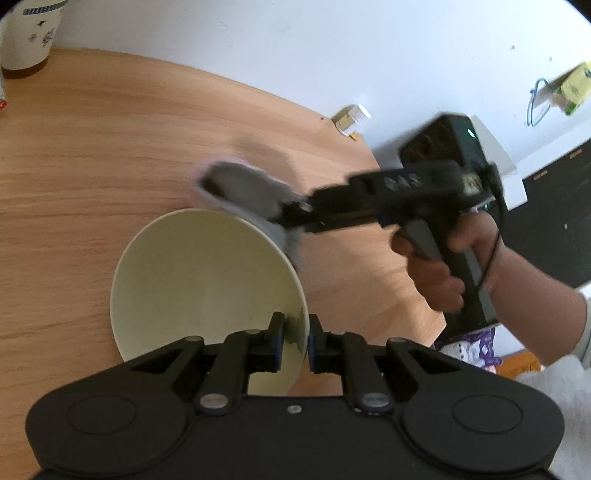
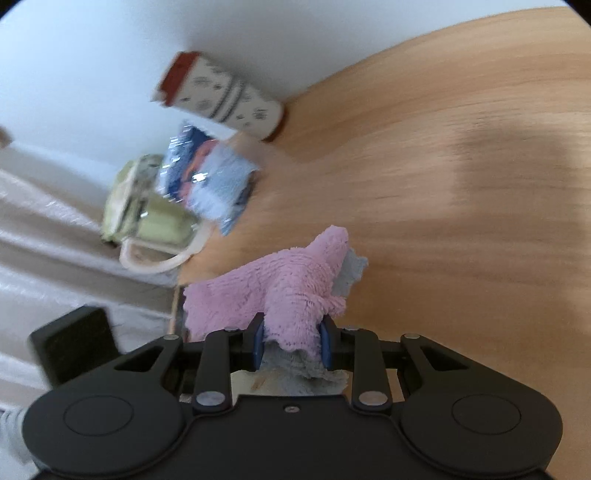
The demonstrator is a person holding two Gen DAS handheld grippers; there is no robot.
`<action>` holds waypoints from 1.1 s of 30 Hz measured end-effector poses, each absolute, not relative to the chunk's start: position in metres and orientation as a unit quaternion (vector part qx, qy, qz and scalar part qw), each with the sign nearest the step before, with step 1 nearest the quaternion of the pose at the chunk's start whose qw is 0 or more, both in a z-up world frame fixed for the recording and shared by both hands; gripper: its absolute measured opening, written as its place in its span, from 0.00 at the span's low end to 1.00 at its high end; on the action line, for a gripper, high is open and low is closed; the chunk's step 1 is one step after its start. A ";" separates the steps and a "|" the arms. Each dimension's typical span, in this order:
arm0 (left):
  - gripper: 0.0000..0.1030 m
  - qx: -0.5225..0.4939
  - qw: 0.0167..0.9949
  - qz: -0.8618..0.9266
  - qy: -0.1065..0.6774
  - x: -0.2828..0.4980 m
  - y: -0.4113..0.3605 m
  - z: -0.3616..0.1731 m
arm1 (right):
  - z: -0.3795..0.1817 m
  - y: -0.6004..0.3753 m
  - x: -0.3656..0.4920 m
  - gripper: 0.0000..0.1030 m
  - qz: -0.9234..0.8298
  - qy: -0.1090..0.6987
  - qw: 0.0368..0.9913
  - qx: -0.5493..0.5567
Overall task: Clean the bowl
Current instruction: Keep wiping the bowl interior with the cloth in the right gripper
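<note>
The left gripper (image 1: 295, 341) is clenched on the rim of a pale green round ceramic bowl (image 1: 207, 280), holding it tipped on edge over the light wooden desk (image 1: 92, 155); the bowl's inside looks bare apart from small dark specks near the pinched rim. The right gripper (image 2: 291, 345) is clamped on a fluffy pink-and-grey cleaning cloth (image 2: 280, 288), which in the left wrist view presses, blurred, against the bowl's far rim. At the desk's back edge stands a cream paper cup with a floral print and brown base (image 1: 29, 35). In the right wrist view, a shiny blue snack packet (image 2: 210, 177) leans beside a green cup with a cream handle (image 2: 155, 225); its contents cannot be made out.
</note>
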State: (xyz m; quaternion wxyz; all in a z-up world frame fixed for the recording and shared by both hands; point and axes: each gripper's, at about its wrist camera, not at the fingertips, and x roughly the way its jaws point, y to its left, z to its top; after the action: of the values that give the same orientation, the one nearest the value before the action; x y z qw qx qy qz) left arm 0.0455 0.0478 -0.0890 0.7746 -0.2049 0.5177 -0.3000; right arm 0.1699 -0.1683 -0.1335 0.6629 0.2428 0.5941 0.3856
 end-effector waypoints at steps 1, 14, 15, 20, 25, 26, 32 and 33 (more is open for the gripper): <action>0.11 -0.209 0.773 -0.299 0.519 0.047 0.046 -0.090 | -0.135 -0.169 0.170 0.31 0.386 0.595 0.662 0.243; 0.40 -0.230 0.777 -0.283 0.514 0.066 0.042 -0.085 | -0.133 -0.187 0.132 0.32 0.407 0.605 0.635 0.255; 0.36 -0.226 0.775 -0.287 0.516 0.066 0.040 -0.086 | -0.134 -0.189 0.131 0.32 0.405 0.606 0.634 0.260; 0.18 -0.190 0.783 -0.307 0.507 0.059 0.031 -0.085 | -0.133 -0.201 0.132 0.32 0.400 0.596 0.637 0.282; 0.09 -0.163 0.797 -0.324 0.482 0.062 0.021 -0.080 | -0.127 -0.217 0.138 0.32 0.389 0.580 0.647 0.305; 0.08 -0.160 0.799 -0.327 0.479 0.063 0.018 -0.079 | -0.126 -0.220 0.139 0.32 0.386 0.576 0.650 0.310; 0.08 -0.109 0.799 -0.359 0.469 0.078 -0.010 -0.071 | -0.121 -0.243 0.140 0.32 0.358 0.555 0.674 0.331; 0.08 -0.112 0.797 -0.361 0.471 0.078 -0.010 -0.073 | -0.121 -0.246 0.140 0.32 0.353 0.552 0.677 0.334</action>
State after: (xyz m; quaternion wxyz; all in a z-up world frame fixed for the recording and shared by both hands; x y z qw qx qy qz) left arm 0.0775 -0.0101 -0.0725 0.7970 -0.1121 0.4709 -0.3612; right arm 0.1404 -0.2463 -0.1210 0.6771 0.3344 0.5525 0.3528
